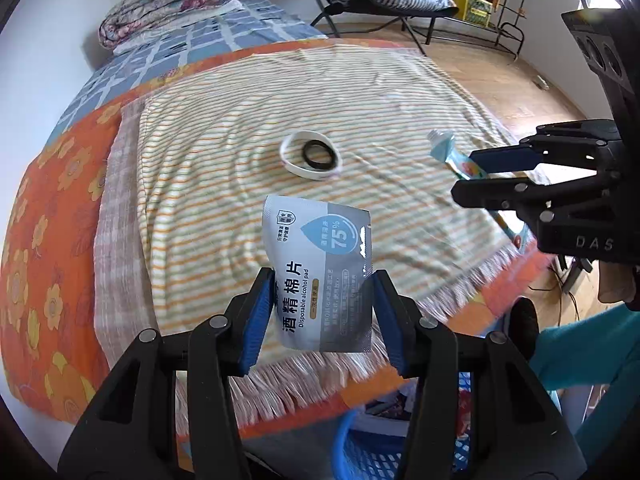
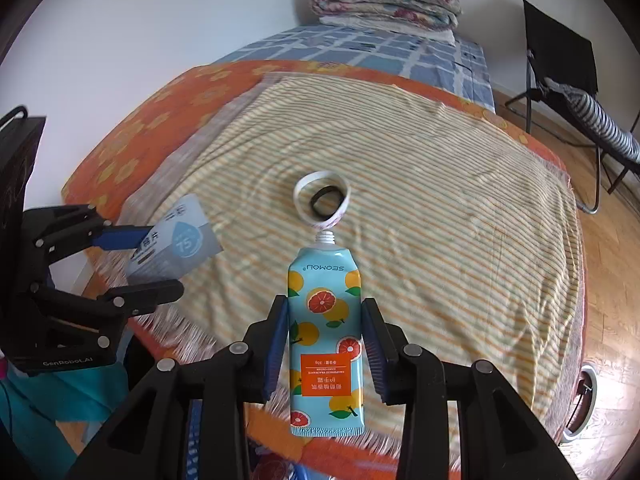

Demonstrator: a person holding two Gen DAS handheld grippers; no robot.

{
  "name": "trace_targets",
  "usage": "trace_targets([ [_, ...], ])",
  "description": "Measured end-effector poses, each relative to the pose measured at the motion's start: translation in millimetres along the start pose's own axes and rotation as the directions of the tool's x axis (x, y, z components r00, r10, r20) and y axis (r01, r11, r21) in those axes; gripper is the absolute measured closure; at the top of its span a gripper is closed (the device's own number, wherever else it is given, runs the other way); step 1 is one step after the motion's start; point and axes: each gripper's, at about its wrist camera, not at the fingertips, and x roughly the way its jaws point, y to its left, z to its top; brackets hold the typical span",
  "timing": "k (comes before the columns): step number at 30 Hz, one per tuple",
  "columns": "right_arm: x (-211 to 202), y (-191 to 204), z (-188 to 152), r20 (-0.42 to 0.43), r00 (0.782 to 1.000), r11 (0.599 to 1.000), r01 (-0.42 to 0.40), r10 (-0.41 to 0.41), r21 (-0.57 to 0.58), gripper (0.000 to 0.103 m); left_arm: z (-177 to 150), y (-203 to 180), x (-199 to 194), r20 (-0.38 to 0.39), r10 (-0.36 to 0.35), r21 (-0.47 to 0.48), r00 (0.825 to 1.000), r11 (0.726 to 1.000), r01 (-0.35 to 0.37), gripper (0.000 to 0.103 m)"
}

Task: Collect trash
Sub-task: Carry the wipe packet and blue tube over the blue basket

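Observation:
A grey-and-white alcohol pad packet hangs above the bed's near edge, and my left gripper is shut on its lower half. The right wrist view shows that packet and the left gripper at the left. My right gripper is shut on a light blue hand cream tube printed with citrus fruit, its capless neck pointing away. The tube and right gripper appear at the right of the left wrist view. A white ring with a black ring inside lies on the striped blanket.
The bed carries an orange floral cover and a folded quilt at the far end. A blue mesh basket sits below the bed's near edge. A black folding chair stands on the wooden floor to the right.

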Motion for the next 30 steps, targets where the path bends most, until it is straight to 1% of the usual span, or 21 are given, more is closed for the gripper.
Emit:
trace_targets([
  [5, -17.4, 18.1, -23.3, 0.010, 1.000, 1.000, -0.011, 0.012, -0.027, 0.066, -19.3, -17.4, -16.0, 0.016, -0.012, 0.029, 1.000, 1.000, 0.011, 0.052],
  [12, -29.8, 36.3, -53.5, 0.011, 1.000, 0.999, -0.020, 0.021, -0.036, 0.066, -49.3, -34.4, -29.6, 0.027, -0.022, 0.050, 0.999, 0.999, 0.020, 0.052],
  [17, -34.8, 50.6, -78.3, -0.002, 0.999, 0.998, -0.040, 0.040, -0.044, 0.066, -71.7, -45.7, -30.5, 0.008, -0.039, 0.059, 0.999, 0.998, 0.039, 0.052],
  [21, -36.8, 60.9, -98.2, -0.009, 0.999, 0.998, -0.038, 0.037, -0.058, 0.066, -89.2, -53.4, -27.7, -0.012, -0.052, 0.061, 0.999, 0.997, 0.052, 0.052],
  [26, -35.0, 65.2, -118.0, -0.022, 0.998, 0.997, -0.060, 0.059, -0.044, 0.066, -110.1, -59.2, -21.0, -0.046, -0.064, 0.057, 0.997, 0.996, 0.066, 0.052],
  [30, -31.6, 66.7, -131.6, -0.033, 0.998, 0.997, -0.057, 0.056, -0.042, 0.066, -121.6, -60.3, -16.8, -0.066, -0.069, 0.048, 0.995, 0.996, 0.072, 0.052],
])
